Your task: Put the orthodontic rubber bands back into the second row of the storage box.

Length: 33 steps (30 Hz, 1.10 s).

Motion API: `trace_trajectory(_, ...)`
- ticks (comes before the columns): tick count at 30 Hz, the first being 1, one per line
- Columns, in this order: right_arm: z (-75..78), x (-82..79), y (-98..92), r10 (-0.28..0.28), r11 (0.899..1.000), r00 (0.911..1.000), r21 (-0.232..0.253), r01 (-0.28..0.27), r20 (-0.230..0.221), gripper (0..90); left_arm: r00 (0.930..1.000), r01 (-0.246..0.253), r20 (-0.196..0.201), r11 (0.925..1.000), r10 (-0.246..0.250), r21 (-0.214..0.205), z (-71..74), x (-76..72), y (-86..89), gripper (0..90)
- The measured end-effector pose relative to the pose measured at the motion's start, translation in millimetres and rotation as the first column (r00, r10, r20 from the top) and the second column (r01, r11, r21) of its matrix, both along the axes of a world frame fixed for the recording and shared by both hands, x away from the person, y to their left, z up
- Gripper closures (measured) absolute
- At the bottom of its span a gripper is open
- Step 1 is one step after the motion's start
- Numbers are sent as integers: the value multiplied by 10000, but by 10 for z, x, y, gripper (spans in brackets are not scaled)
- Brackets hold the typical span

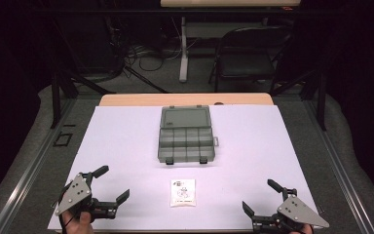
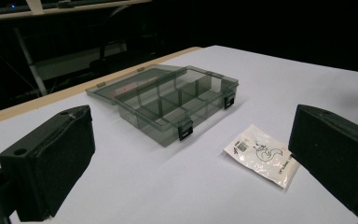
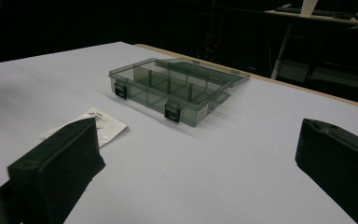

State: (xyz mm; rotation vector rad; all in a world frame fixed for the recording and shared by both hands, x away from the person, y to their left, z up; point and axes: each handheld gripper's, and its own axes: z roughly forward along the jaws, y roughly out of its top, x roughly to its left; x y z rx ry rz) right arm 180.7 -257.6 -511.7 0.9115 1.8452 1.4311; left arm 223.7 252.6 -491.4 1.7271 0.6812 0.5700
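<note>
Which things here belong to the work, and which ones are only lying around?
Belong to the work:
small white packet
open grey compartment box
left gripper, open
right gripper, open

Only around:
folding chair
cables on the floor

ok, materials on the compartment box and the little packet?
Compartment box: looks like smoky translucent hard plastic, glossy; dividers show through the walls, black latches at the front. Packet: seems a thin white plastic or foil-lined sachet, slightly shiny, printed in black; which film I can't tell. Both lie on a matte white table cover, paper or board by the look.
</note>
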Motion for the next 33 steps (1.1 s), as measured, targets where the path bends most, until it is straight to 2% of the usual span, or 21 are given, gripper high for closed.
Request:
trace_trajectory(8,0,-4,4,7,10000,10000,-35,-7,-7,0,10000,28,-32,10000,-28,-1,-1,-4,-1,5)
trace_trajectory(12,-4,1,19,42,10000,10000,-38,-42,25,0,9998,90,-188,10000,-90,11,-7,1,-11,5)
trace_trajectory(15,1,4,35,86,9999,9999,-68,-86,94,0,9989,184,-435,9998,-183,12,-21,10,-27,5)
trace_trajectory(16,1,4,35,86,9999,9999,-68,-86,94,0,9984,230,-516,9997,-233,-64,-22,14,-34,5)
trace_trajectory(17,6,-4,43,117,9998,9999,-158,-116,58,0,9970,359,-667,9988,-381,-335,-20,26,-41,5)
trace_trajectory(20,12,-16,54,124,9997,9999,-228,-123,11,0,9955,435,-824,9982,-467,-401,-16,41,-49,5)
trace_trajectory(21,12,-17,55,140,9996,9999,-241,-140,-14,0,9935,513,-994,9977,-555,-436,-15,63,-46,5)
trace_trajectory(23,6,-9,58,128,9997,9999,-228,-128,28,0,9930,377,-1105,9981,-429,-485,-21,90,-56,5)
trace_trajectory(28,1,2,47,190,9994,9998,-279,-193,-85,0,9904,347,-1321,9986,-398,-405,-23,164,-97,5)
trace_trajectory(31,1,2,46,219,9993,9997,-288,-222,-115,0,9858,426,-1619,9989,-450,-182,-16,224,-146,5)
trace_trajectory(33,2,-1,46,218,9993,9997,-288,-221,-108,0,9798,550,-1921,9985,-551,-57,-14,277,-194,5)
